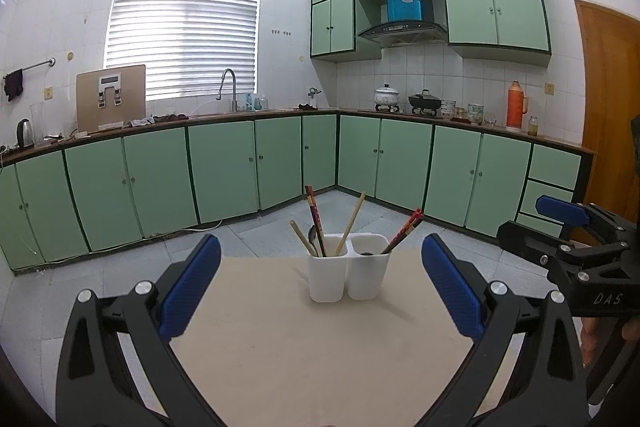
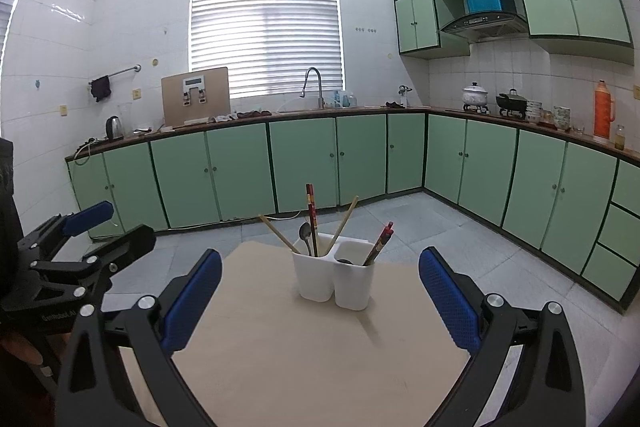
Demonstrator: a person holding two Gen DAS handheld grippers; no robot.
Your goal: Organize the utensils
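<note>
My left gripper [image 1: 320,291] and my right gripper [image 2: 320,297] both hang with jaws spread wide and nothing between them, short of the white two-cup holder [image 1: 347,273] near the far edge of the pale table [image 1: 280,347]. In the holder's left cup stand red chopsticks [image 1: 316,219], two bamboo chopsticks [image 1: 354,221] and a metal spoon [image 1: 313,235]; its right cup holds another red pair [image 1: 404,231], leaning right.
</note>
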